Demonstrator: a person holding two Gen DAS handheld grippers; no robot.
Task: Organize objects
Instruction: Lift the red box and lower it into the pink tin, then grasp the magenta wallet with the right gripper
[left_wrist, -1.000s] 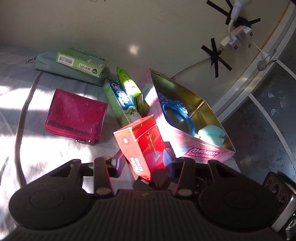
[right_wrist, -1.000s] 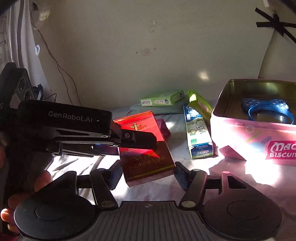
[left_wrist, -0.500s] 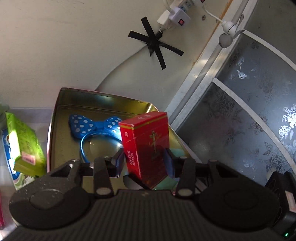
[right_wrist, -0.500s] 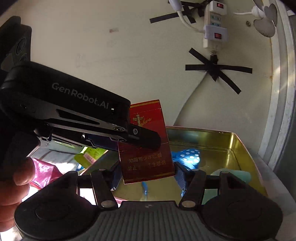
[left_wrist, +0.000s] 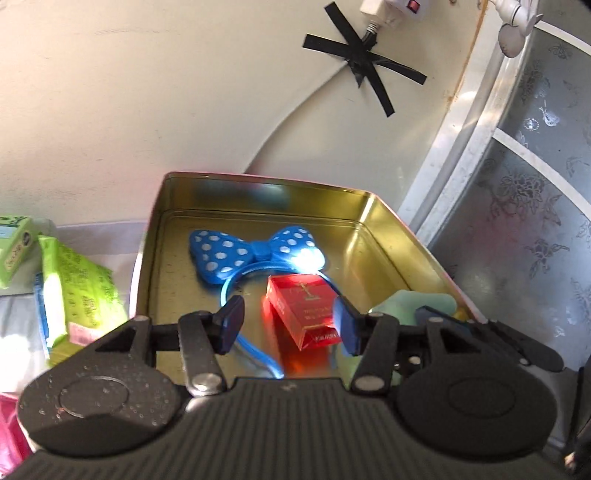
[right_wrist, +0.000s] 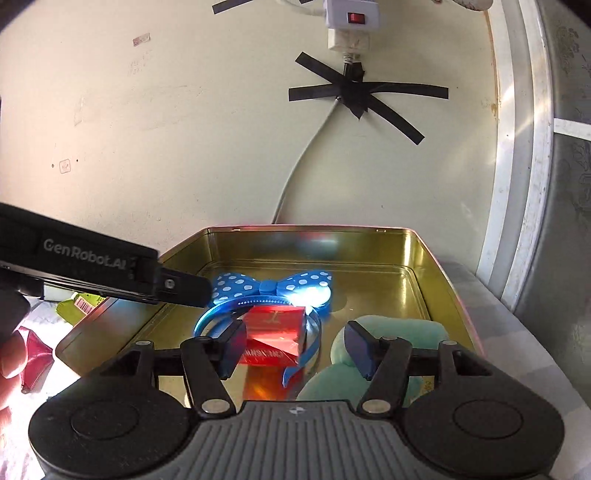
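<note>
A red box lies flat inside the gold-lined tin, resting on a blue polka-dot bow headband. My left gripper hovers just above the box. Its jaws are opening and the pads stand clear of the box's sides. In the right wrist view the same red box shows beyond my right gripper, which is open over the tin with nothing held. One finger of the left gripper reaches in from the left there. A mint plush item fills the tin's near right corner.
Left of the tin lie a lime-green packet, a green box and a pink wallet on the pale cloth. A person's hand shows at the left edge. Close behind are a wall with a taped cable and a metal frame.
Both grippers swung right, from over the cloth to over the tin. The left gripper, earlier shut on the upright red box, has parted its jaws and the box now lies in the tin.
</note>
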